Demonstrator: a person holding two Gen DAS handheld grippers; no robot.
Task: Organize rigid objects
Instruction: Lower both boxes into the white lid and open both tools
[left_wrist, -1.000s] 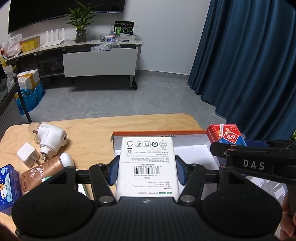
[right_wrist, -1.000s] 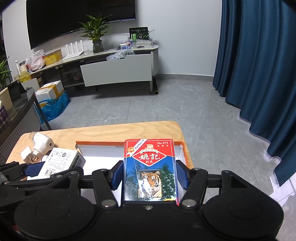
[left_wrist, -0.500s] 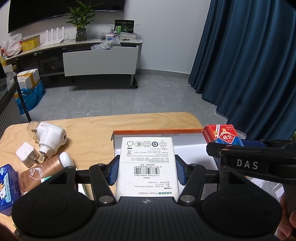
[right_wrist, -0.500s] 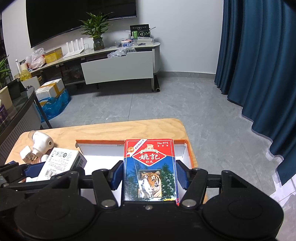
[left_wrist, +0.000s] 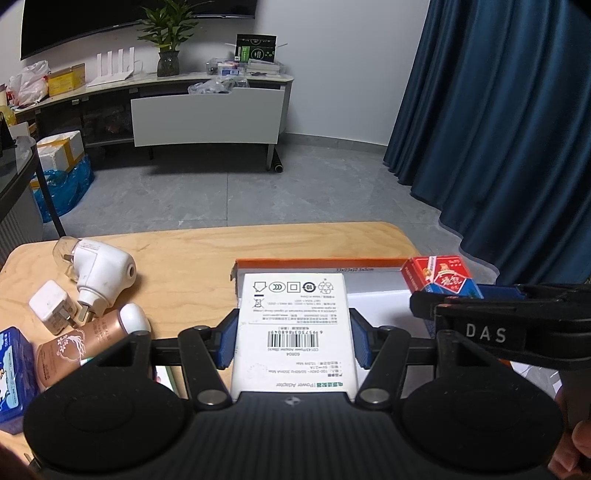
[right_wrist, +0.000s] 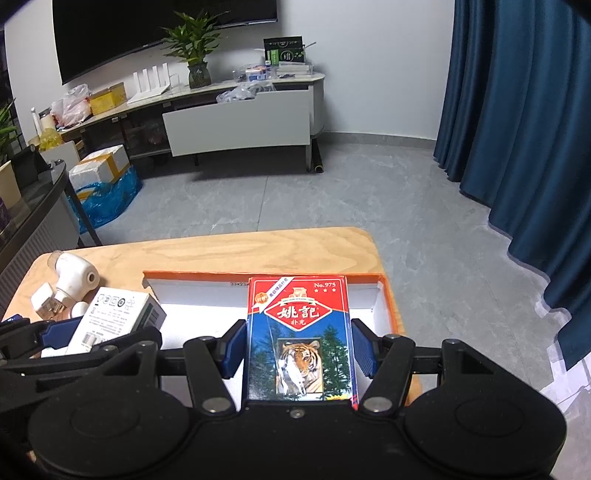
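My left gripper (left_wrist: 293, 341) is shut on a white power adapter box (left_wrist: 295, 328), held over the left part of an orange-rimmed white tray (left_wrist: 317, 264) on the wooden table. My right gripper (right_wrist: 299, 349) is shut on a red and blue playing card pack (right_wrist: 299, 332) with a tiger picture, held over the right part of the same tray (right_wrist: 388, 291). The card pack (left_wrist: 439, 277) and right gripper also show at the right of the left wrist view. The adapter box (right_wrist: 118, 315) shows at the left of the right wrist view.
Left of the tray lie a white plug-in device (left_wrist: 99, 269), a small white charger (left_wrist: 51, 306), a pink tube with a white cap (left_wrist: 85, 343) and a blue pack (left_wrist: 13, 373). The table's right edge (right_wrist: 373, 251) is close to the tray.
The right gripper with the card pack has shifted slightly left and lower over the tray. The left gripper and its box have stayed put.
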